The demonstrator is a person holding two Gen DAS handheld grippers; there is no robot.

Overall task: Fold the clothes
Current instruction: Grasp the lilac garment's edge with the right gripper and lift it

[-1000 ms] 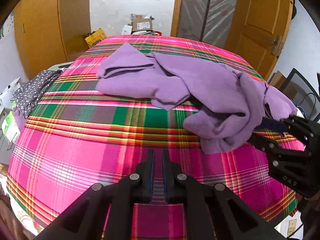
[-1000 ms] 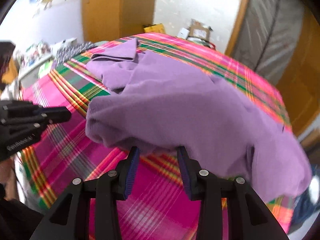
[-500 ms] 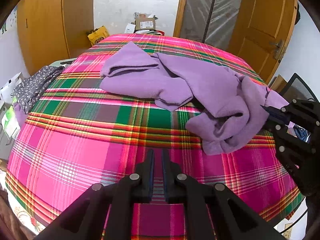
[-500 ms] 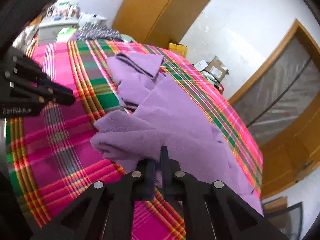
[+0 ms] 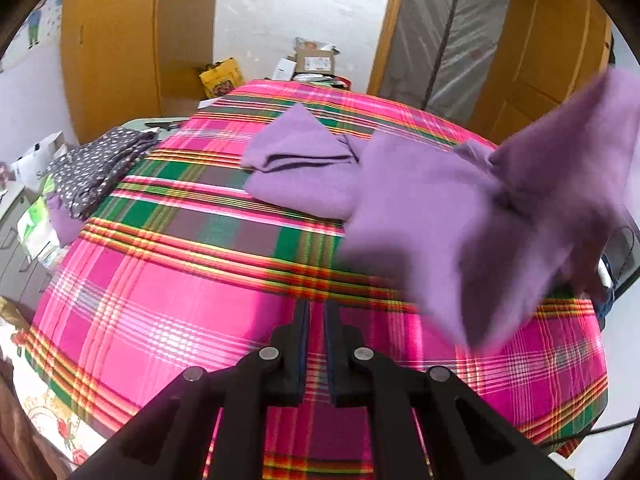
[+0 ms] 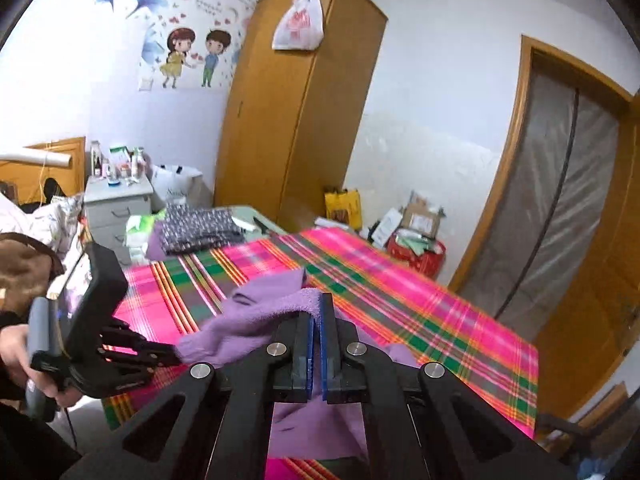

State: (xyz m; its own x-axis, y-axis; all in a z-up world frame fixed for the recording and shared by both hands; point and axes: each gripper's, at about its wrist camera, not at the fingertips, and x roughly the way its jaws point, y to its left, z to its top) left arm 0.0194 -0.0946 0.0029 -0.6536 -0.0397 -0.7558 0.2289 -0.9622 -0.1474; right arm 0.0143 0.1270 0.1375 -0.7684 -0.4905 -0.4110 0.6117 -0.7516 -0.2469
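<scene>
My right gripper (image 6: 316,322) is clamped on the purple garment (image 5: 460,208), lifted w/ one end hanging off the plaid bedspread (image 5: 168,292). Left gripper (image 5: 316,320) is nearly closed, empty, angled down over the bedspread. Garment's far end lies mid-bed.

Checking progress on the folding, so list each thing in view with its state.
Purple garment: unfolded, one end lifted off the bed, the rest lying rumpled.
Right tongs: shut on the purple garment.
Left tongs: nearly shut, empty, over the plaid bedcover.
Dotted dark clothes: folded, beside the bed.
</scene>
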